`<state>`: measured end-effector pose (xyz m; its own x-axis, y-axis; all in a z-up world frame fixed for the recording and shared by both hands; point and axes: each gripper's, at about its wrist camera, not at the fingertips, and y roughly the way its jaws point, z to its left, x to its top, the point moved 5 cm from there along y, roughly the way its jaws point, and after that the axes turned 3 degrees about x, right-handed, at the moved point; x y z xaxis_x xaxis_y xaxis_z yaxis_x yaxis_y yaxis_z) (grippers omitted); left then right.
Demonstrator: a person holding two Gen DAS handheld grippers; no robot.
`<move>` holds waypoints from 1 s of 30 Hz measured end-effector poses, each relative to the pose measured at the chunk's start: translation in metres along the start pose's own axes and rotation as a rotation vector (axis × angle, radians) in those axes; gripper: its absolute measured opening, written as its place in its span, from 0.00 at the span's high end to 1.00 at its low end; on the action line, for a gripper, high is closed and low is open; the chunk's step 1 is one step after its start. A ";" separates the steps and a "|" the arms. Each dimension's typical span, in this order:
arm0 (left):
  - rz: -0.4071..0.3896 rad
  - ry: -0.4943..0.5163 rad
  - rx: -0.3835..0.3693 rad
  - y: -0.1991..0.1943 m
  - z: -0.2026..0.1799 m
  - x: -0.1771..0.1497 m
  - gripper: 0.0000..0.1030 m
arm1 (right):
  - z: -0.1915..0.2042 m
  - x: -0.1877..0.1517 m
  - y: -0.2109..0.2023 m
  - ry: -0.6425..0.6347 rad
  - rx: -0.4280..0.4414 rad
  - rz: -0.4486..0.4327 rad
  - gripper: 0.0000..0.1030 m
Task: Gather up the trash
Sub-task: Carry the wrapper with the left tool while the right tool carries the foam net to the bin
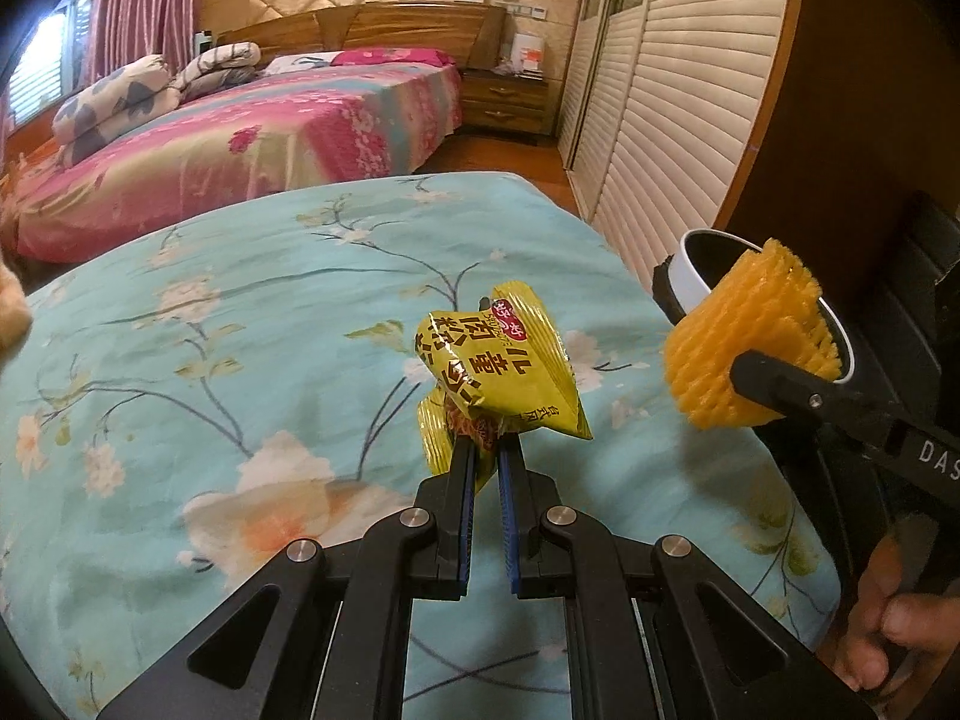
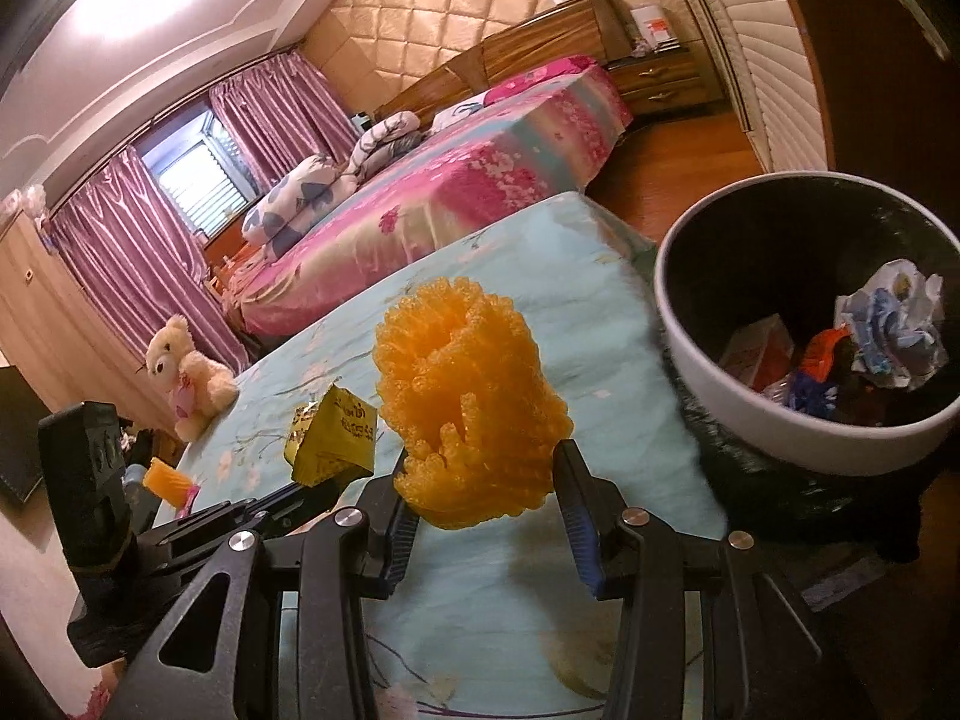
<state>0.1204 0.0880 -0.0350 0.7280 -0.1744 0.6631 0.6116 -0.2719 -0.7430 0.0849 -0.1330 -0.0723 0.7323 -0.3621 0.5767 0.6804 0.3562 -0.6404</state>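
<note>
The left gripper (image 1: 485,450) pinches a crinkly yellow snack wrapper (image 1: 504,372) by its twisted neck above the floral bedspread (image 1: 240,312); slick foil could slide free. The right gripper (image 2: 486,498), jaws half spread, squeezes springy orange foam netting (image 2: 468,396), the white-rimmed bin (image 2: 678,324) at two o'clock; releasing early drops it short.

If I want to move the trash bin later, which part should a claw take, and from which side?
Take the trash bin by its white rim, from above, one finger inside, one outside. The top is open and the wall thin; the round body looks too wide for a claw.
</note>
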 end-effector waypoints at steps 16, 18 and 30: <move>0.003 0.048 -0.072 0.018 -0.031 0.013 0.94 | -0.022 0.002 -0.016 0.032 -0.047 -0.023 0.58; 0.003 0.051 -0.076 0.018 -0.033 0.013 0.94 | -0.023 0.002 -0.016 0.037 -0.047 -0.022 0.58; -0.005 0.056 -0.090 0.014 -0.041 0.013 0.94 | -0.028 0.000 -0.020 0.042 -0.052 -0.027 0.58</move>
<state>0.1260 0.0430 -0.0332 0.7046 -0.2248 0.6731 0.5834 -0.3566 -0.7298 0.0706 -0.1645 -0.0735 0.7111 -0.4074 0.5730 0.6970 0.3013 -0.6507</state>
